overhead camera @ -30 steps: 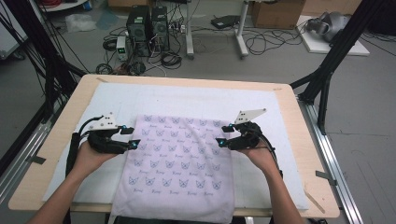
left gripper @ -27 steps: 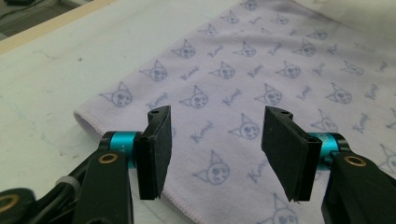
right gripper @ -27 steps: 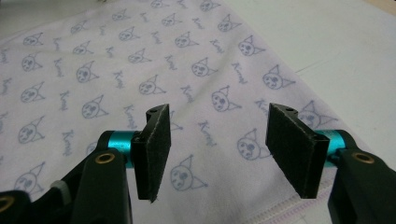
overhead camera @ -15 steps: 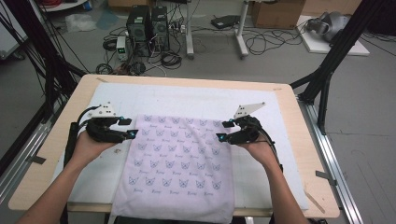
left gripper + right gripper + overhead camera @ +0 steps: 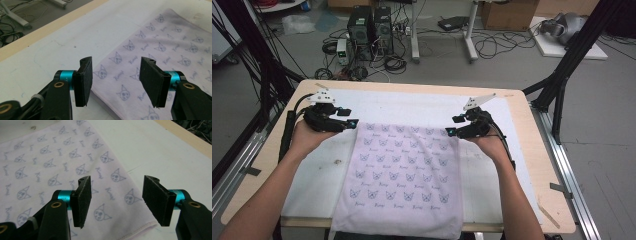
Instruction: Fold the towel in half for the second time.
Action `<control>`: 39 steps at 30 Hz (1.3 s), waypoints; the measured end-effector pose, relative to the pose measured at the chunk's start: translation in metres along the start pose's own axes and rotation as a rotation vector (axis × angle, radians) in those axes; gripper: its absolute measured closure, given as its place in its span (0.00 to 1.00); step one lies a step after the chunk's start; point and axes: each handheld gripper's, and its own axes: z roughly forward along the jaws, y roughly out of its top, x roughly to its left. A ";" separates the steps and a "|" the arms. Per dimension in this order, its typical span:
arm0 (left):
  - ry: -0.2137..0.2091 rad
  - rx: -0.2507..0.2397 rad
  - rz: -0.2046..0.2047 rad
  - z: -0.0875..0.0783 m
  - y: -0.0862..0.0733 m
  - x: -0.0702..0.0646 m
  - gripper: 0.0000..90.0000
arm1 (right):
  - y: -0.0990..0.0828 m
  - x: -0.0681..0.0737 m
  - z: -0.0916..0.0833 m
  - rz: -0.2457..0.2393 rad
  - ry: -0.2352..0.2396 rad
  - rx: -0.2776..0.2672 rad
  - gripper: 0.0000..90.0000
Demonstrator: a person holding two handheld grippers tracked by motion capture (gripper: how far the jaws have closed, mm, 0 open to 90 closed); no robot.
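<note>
We see the cloth [image 5: 401,177] lying flat on the white mat [image 5: 422,107] that covers the table [image 5: 532,165]. The cloth is pale lilac, printed with small cat-head figures, and its near edge hangs over the table's near edge. We take the cloth as our landmark.

The left gripper [image 5: 353,123] sits at the cloth's far left corner, held by the left hand [image 5: 307,137]. In the left gripper view the left gripper [image 5: 115,78] has its jaws standing apart with an empty gap; the cloth's corner [image 5: 160,50] lies below and beyond the pads, and neither pad touches it. We record the jaws as parted and holding nothing.

The right gripper [image 5: 451,132] sits at the cloth's far right corner, held by the right hand [image 5: 489,145]. In the right gripper view the right gripper [image 5: 116,200] shows the same: jaws spread, gap empty, the cloth [image 5: 62,162] with its stitched hem beneath them, no pad pressing on it. Parted, holding nothing.

Both grippers point inward toward each other across the cloth's far edge, each just at its own corner. A grey three-cornered plate [image 5: 477,101] tops the right gripper, tilted up away from the cloth. Cables [image 5: 289,130] trail back from the left gripper along the forearm.

Beyond the cloth's far edge the mat is bare up to the table's far rim. Past the table, on the floor, stand computer towers [image 5: 371,27].
</note>
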 end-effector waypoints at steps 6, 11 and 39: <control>0.004 0.037 -0.044 0.021 -0.012 0.020 0.51 | -0.011 -0.018 0.007 0.056 -0.022 0.031 0.44; 0.018 0.062 -0.051 0.040 -0.020 0.029 0.52 | -0.021 -0.028 0.013 0.077 -0.033 0.026 0.44; 0.019 0.112 -0.097 0.072 -0.035 0.034 0.95 | -0.039 -0.037 0.035 0.084 -0.023 0.128 0.94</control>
